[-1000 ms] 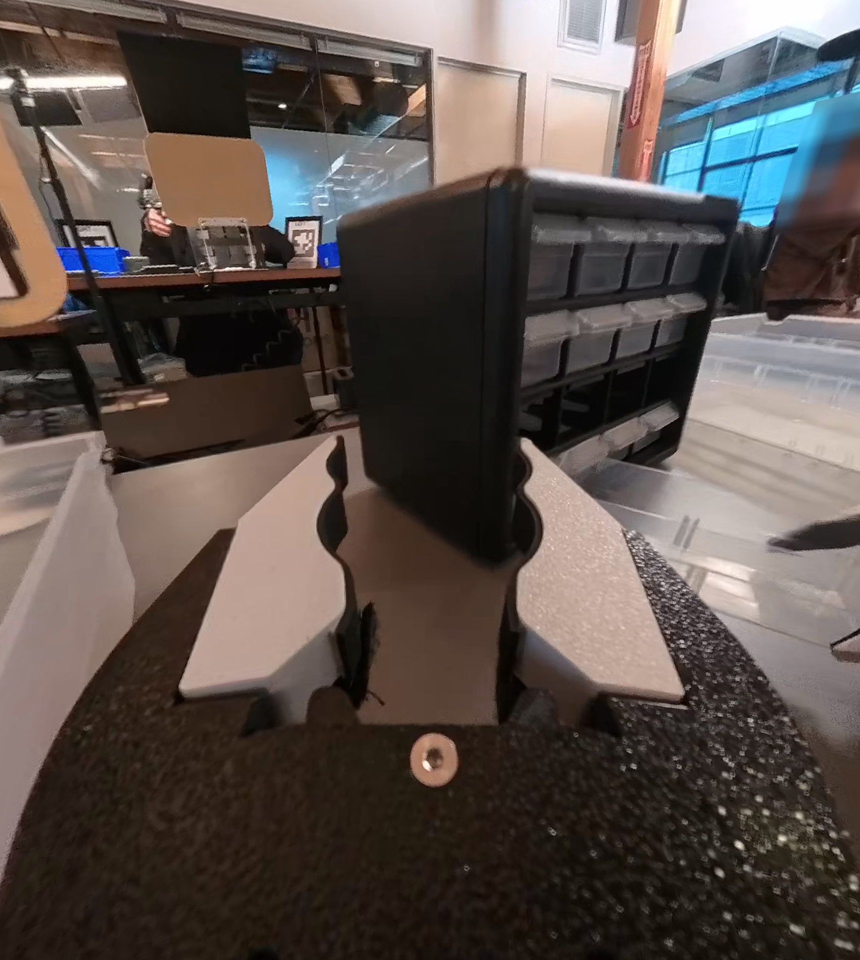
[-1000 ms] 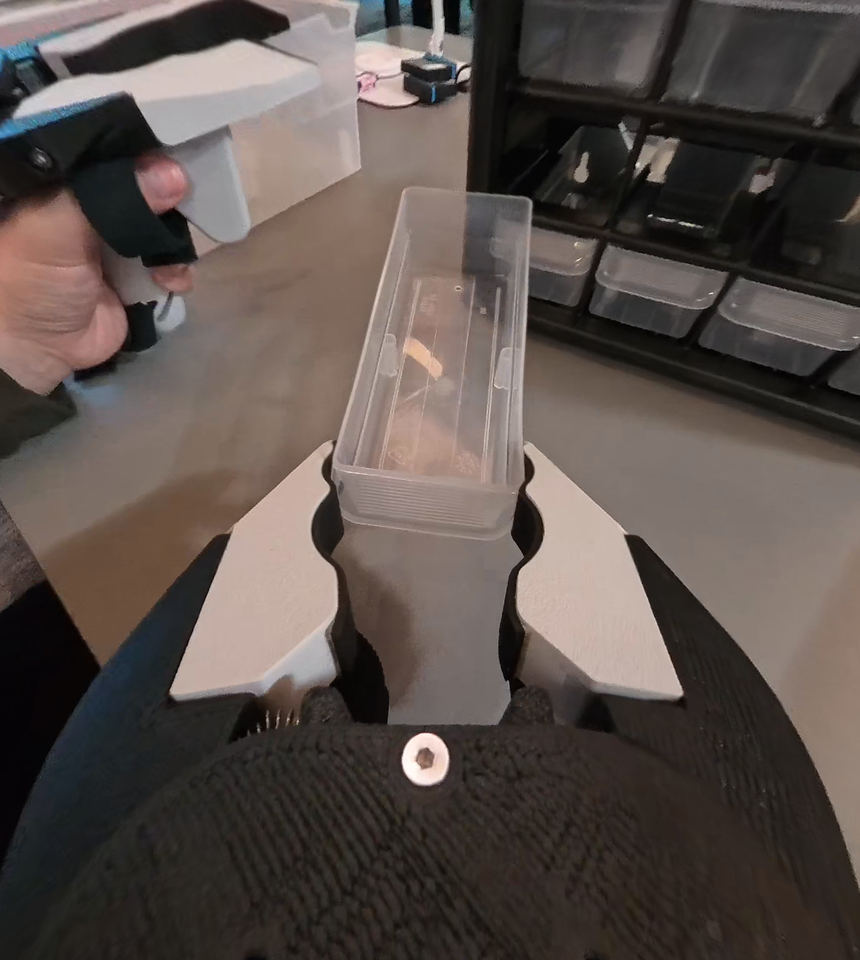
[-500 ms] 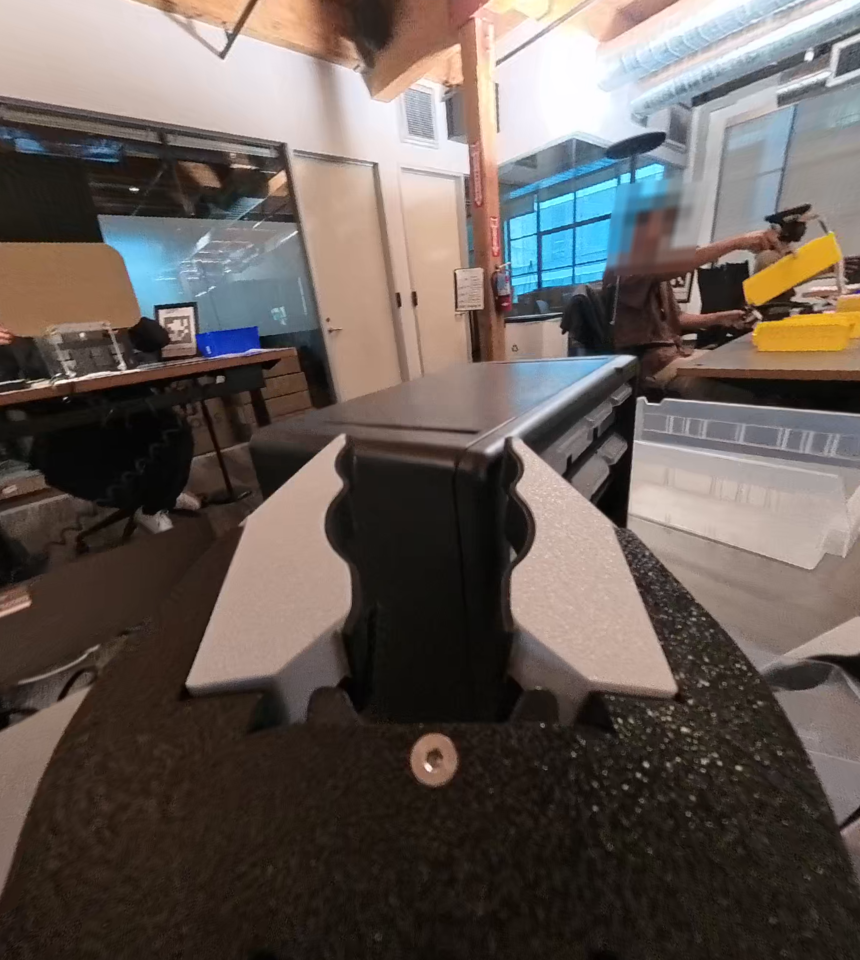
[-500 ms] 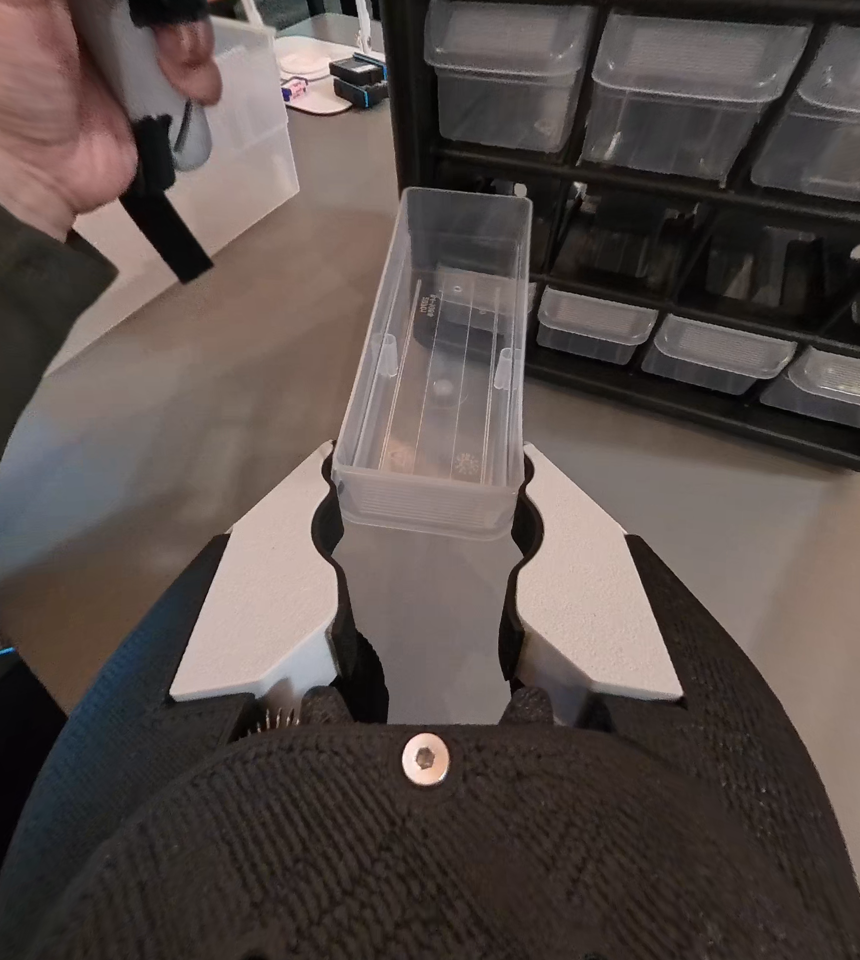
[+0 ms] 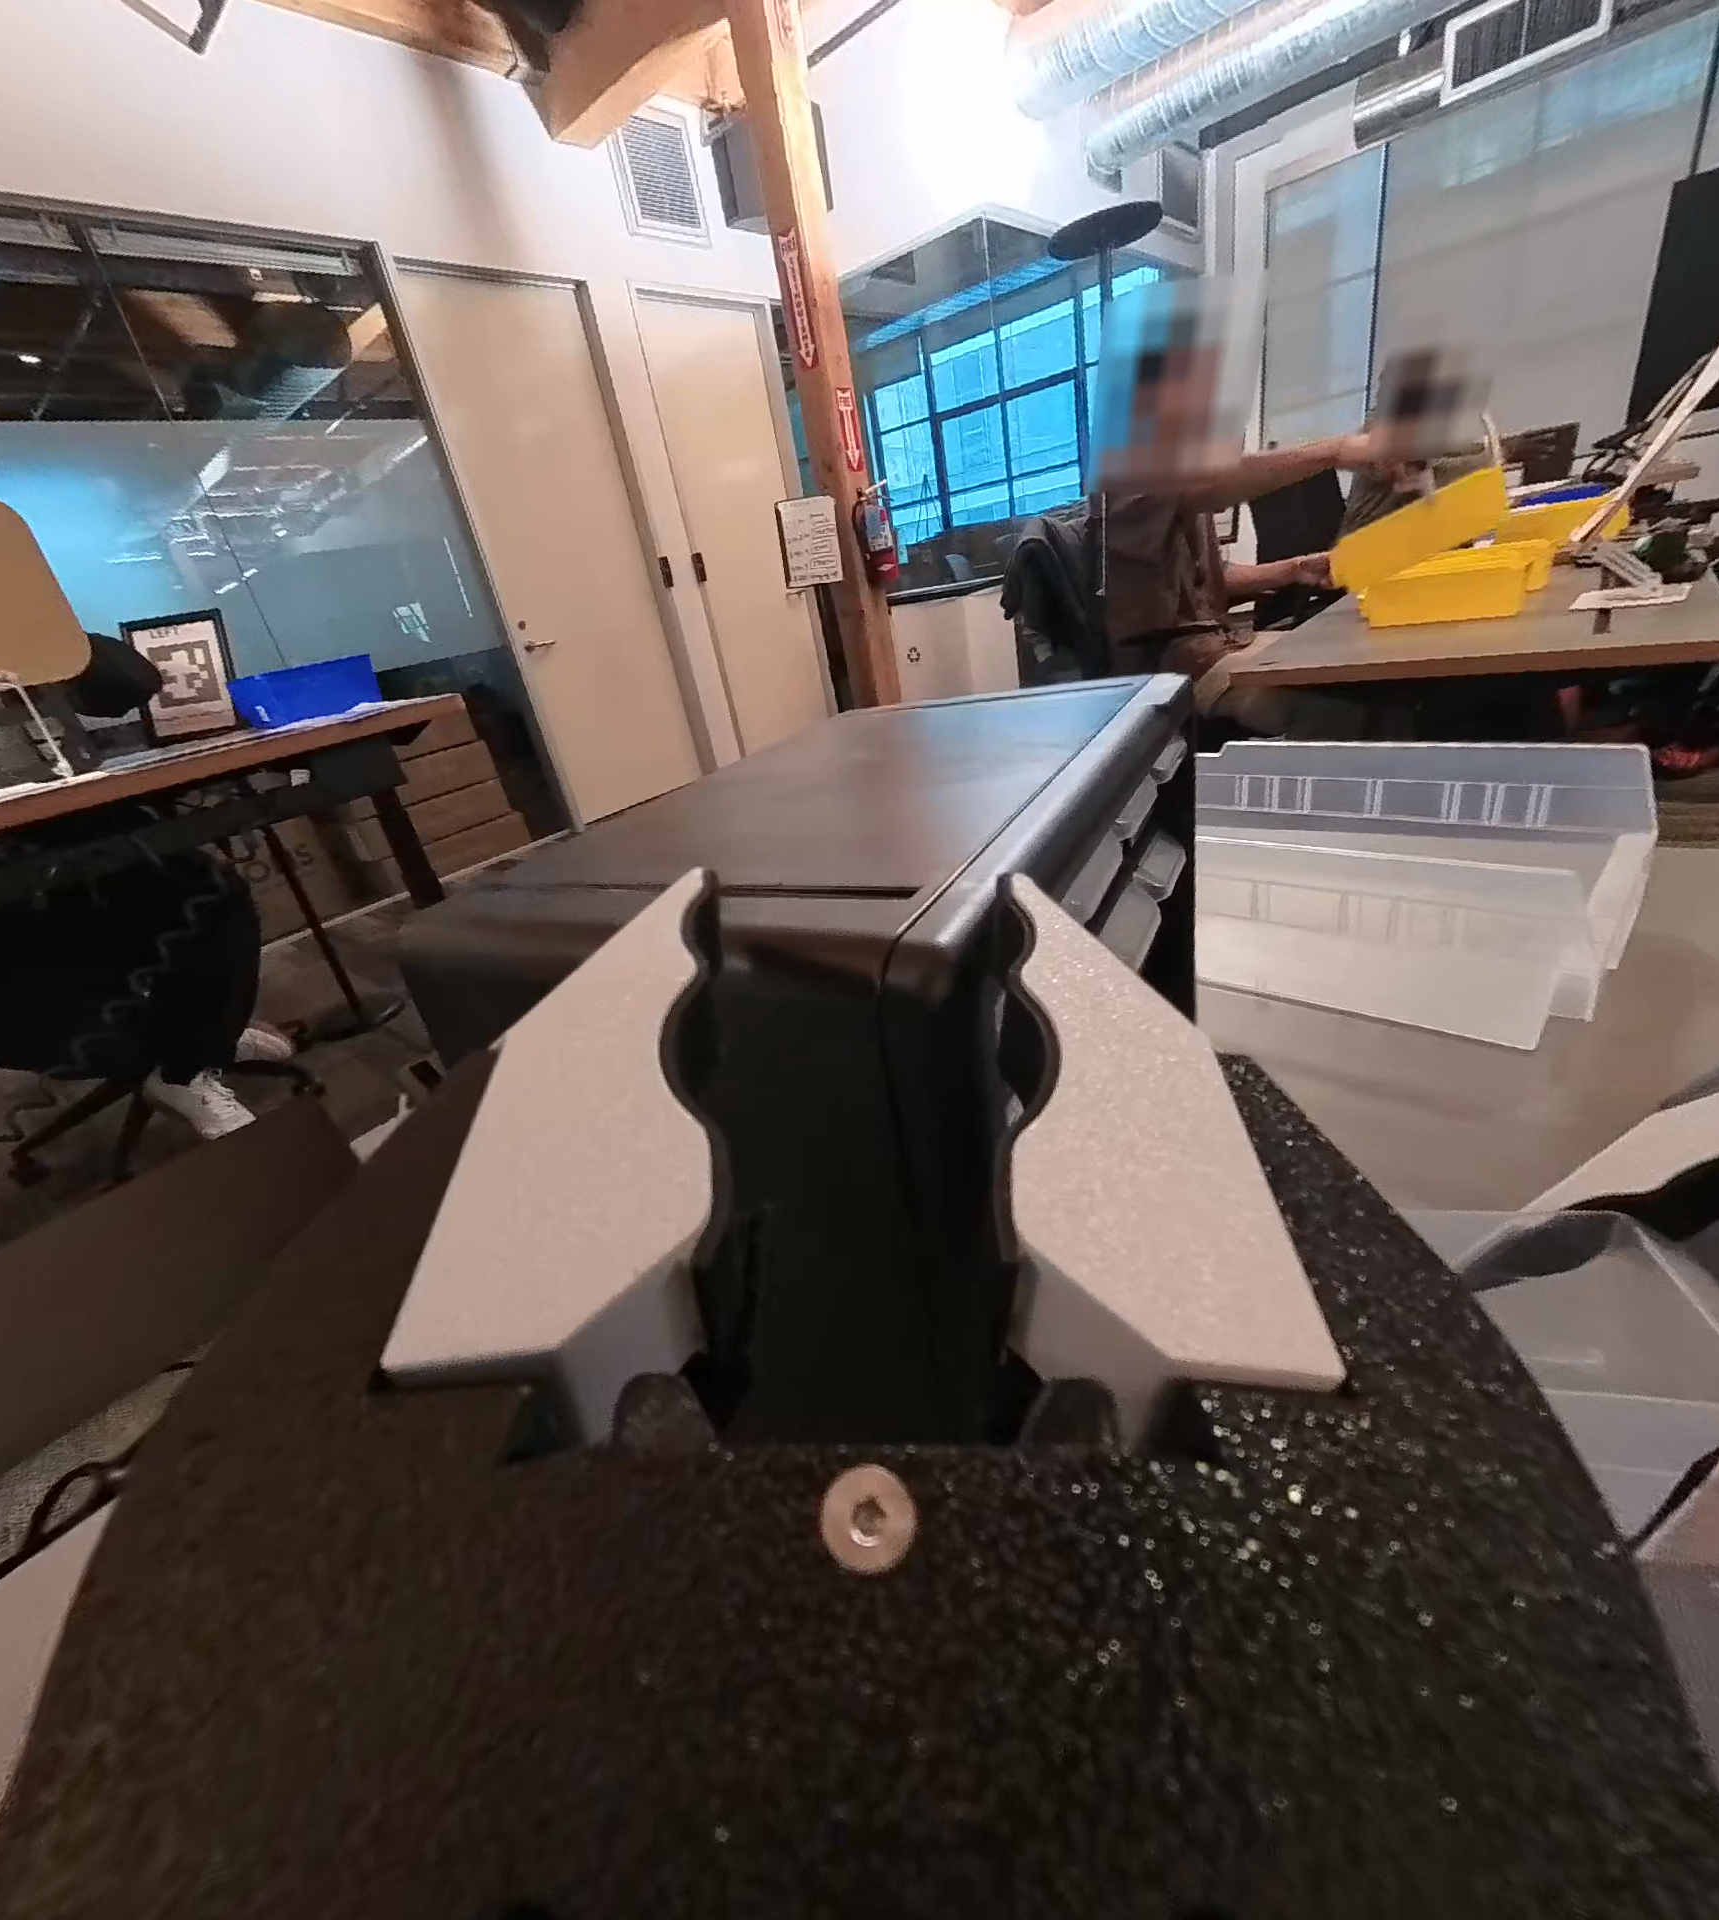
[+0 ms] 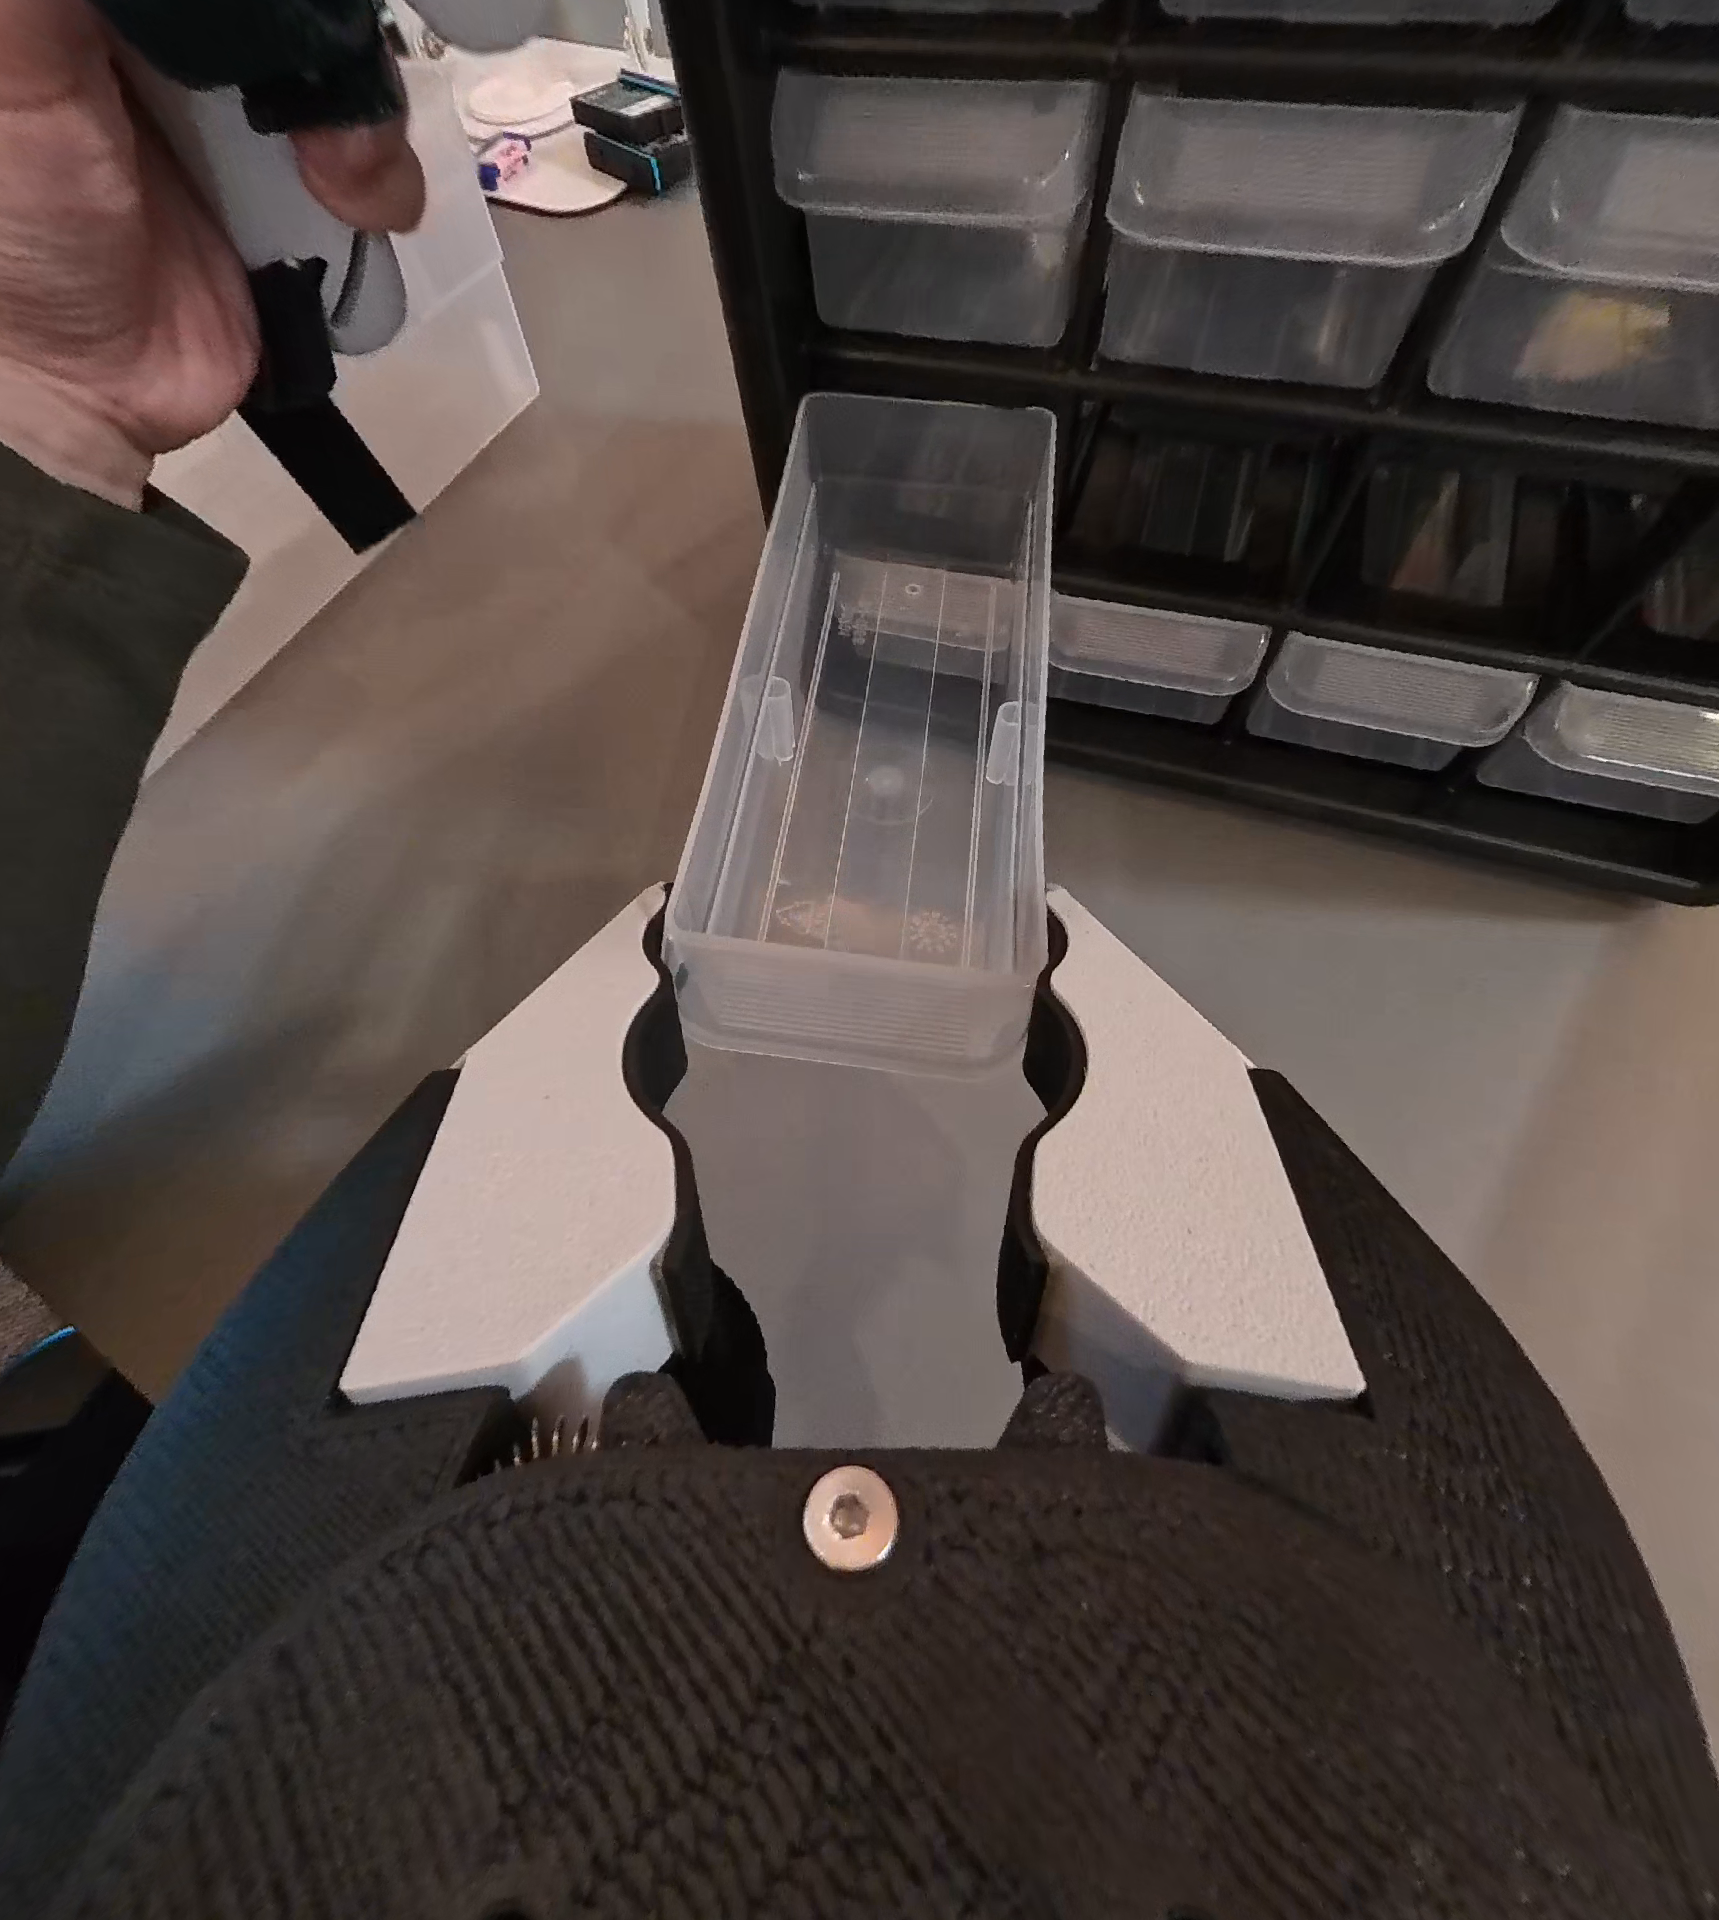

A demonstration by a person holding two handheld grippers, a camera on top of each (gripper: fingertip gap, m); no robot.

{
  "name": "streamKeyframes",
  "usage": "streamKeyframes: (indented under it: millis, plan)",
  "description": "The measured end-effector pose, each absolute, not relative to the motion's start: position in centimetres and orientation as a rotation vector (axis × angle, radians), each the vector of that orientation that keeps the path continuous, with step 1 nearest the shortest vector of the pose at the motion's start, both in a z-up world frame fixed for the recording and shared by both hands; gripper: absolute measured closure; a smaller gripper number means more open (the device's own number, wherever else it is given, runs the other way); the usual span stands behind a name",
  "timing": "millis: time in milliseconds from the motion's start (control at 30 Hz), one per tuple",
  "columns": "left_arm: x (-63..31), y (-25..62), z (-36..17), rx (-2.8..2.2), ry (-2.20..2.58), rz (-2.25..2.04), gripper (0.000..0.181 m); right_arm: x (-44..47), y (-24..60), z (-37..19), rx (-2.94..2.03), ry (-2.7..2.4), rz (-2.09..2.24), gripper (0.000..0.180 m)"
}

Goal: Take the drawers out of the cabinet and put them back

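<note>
The black cabinet [image 6: 730, 312] stands on the grey table, with clear drawers in its upper and bottom rows and dark empty slots [image 6: 1198, 509] in the row between. My right gripper [image 6: 855, 904] is shut on the near end of a clear empty drawer [image 6: 896, 748], held level above the table. The drawer's far end points at the leftmost empty slot. In the left wrist view my left gripper [image 5: 855, 914] is closed around the cabinet's [image 5: 886, 800] top left front corner. A hand [image 6: 55, 260] holds that left gripper at the upper left of the right wrist view.
A large clear plastic bin [image 5: 1406, 894] lies on the table to the right of the cabinet. A white bin [image 6: 460, 270] and small devices [image 6: 626, 114] sit to the cabinet's left. Other desks with people and yellow bins [image 5: 1437, 582] are farther off.
My left gripper rose from the cabinet's side to its top corner and narrowed onto it. My right gripper carried the drawer closer to the cabinet and higher, toward the empty row.
</note>
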State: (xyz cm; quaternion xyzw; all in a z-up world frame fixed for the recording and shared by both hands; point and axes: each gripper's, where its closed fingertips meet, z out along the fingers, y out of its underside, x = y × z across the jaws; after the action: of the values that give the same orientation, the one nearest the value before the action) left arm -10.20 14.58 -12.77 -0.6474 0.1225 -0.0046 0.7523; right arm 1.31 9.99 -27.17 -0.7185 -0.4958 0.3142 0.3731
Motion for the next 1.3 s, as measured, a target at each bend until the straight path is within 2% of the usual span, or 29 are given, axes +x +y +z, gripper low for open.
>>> streamKeyframes:
  millis: [67,133,367,533,800,833,1100,1233,1300]
  plan:
    - [-11.0,14.6,-12.1,-1.403,0.243,0.019,0.127,1.3,10.0,-27.1,-1.849,-1.264,0.814,0.115]
    - [-12.3,14.7,-11.0,-1.398,0.180,-0.012,0.116,1.3,10.1,-27.0,-1.855,-1.254,0.831,0.114]
    - [-18.8,19.2,-8.4,-1.421,-0.079,-0.339,0.088,1.3,9.9,-27.1,-1.851,-1.244,0.854,0.114]
    - [-20.1,23.6,-11.2,-1.553,-0.127,-0.524,0.084,1.3,9.8,-27.1,-1.855,-1.242,0.857,0.114]
    - [-17.3,23.6,-10.9,-1.530,-0.062,-0.749,0.093,1.9,10.0,-27.0,-1.885,-1.222,0.941,0.114]
    - [-17.1,23.6,-11.1,-1.544,-0.063,-0.763,0.089,1.9,10.0,-27.0,-1.885,-1.223,0.939,0.114]
    - [-16.2,22.7,-10.7,-1.584,0.074,-0.686,0.109,1.8,9.9,-26.9,-1.884,-1.223,0.949,0.114]
    - [-18.1,24.0,-10.5,-1.691,0.080,-0.510,0.085,1.8,9.9,-26.6,-1.873,-1.229,0.945,0.114]
    - [-18.4,24.7,-10.2,-1.777,0.109,-0.511,0.079,1.8,9.9,-26.6,-1.873,-1.232,0.939,0.114]
